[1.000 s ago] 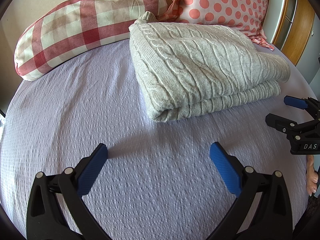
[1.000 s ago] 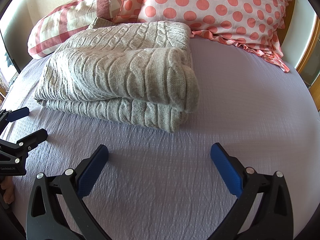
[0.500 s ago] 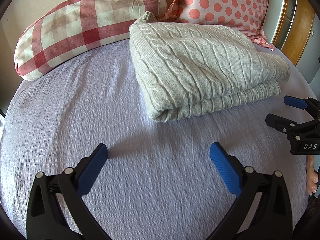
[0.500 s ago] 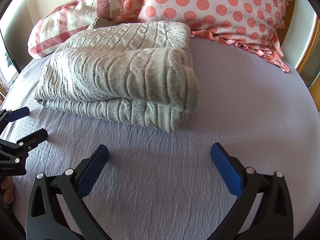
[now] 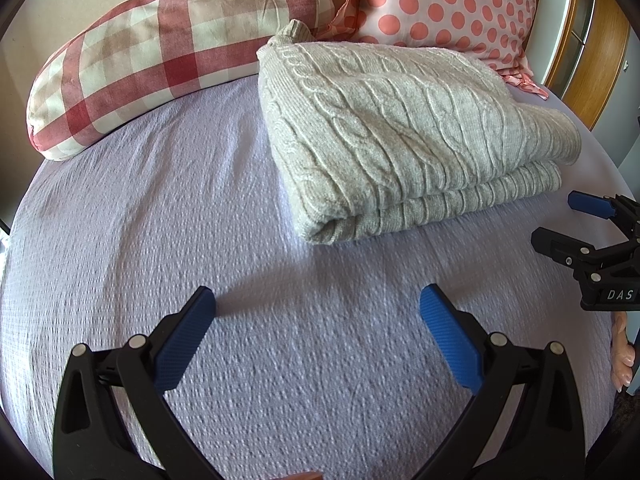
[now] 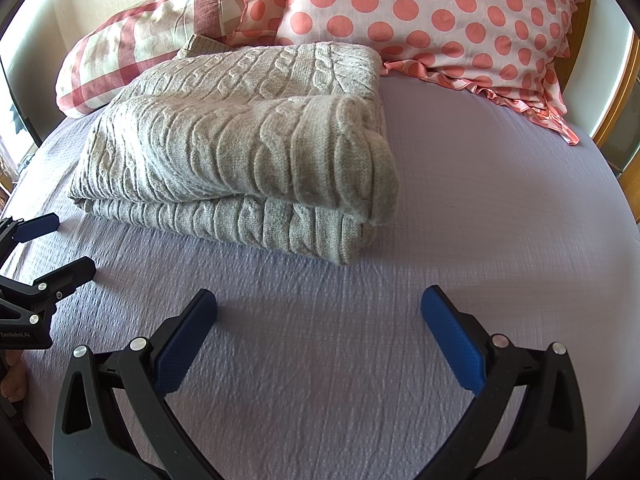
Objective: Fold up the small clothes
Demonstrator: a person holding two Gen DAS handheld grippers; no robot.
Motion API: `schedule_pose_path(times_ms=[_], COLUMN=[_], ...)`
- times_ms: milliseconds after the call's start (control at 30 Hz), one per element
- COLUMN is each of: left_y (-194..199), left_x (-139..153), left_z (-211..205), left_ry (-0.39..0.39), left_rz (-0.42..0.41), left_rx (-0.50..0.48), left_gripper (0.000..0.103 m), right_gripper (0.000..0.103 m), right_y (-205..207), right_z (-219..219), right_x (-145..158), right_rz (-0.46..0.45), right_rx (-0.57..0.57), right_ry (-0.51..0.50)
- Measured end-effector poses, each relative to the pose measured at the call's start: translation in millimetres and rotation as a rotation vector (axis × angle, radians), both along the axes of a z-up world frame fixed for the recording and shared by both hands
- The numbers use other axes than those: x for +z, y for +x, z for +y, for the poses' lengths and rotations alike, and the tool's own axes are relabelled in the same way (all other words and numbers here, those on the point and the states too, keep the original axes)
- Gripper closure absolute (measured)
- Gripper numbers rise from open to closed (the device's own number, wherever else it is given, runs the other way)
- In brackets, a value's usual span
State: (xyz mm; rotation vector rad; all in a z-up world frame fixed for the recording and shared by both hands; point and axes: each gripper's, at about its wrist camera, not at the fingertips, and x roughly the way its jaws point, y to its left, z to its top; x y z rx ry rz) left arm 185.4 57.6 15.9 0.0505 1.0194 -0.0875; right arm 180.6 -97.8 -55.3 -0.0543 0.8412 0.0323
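Left wrist view: the left gripper (image 5: 316,312) occupies the lower frame, its blue-padded fingers (image 5: 182,344) spread wide with nothing between them, hovering over bare lavender bedspread (image 5: 132,208). The folded grey cable-knit sweater (image 5: 400,136) lies at upper centre of the frame, apart from the fingers, its rounded fold edge facing the camera. At the right edge of the frame the right gripper (image 5: 560,220) enters, fingers also parted and empty; its black body carries the white letters "DAS". Part of a hand (image 5: 622,356) shows below it. A red-checked pillow (image 5: 160,52) sits upper left, and a polka-dot pillow (image 5: 452,4) upper right, touching the sweater's far side.

Right wrist view: the right gripper (image 6: 318,312) fills the lower frame, fingers wide and empty above the bedspread (image 6: 500,200). The sweater (image 6: 240,152) lies at centre left of the frame, stacked in two layers. The left gripper (image 6: 56,246) enters at the left edge, near the sweater's lower left corner; its label is too small to read. Open bedspread extends across the right half of the frame, up to the polka-dot pillow (image 6: 440,16).
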Motion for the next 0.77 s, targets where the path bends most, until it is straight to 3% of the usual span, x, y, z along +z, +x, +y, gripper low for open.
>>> schedule_pose_path(times_ms=[767], left_y=[1.7], left_x=[-0.5], left_z=[-1.5], left_ry=[0.001], left_rz=[-0.006], left_rx=[0.001], left_gripper=[0.002], right_gripper=[0.001], right_y=[0.1], right_z=[0.2], right_x=[0.0], right_rz=[0.000], right_rx=[-0.001], right_ry=[0.000])
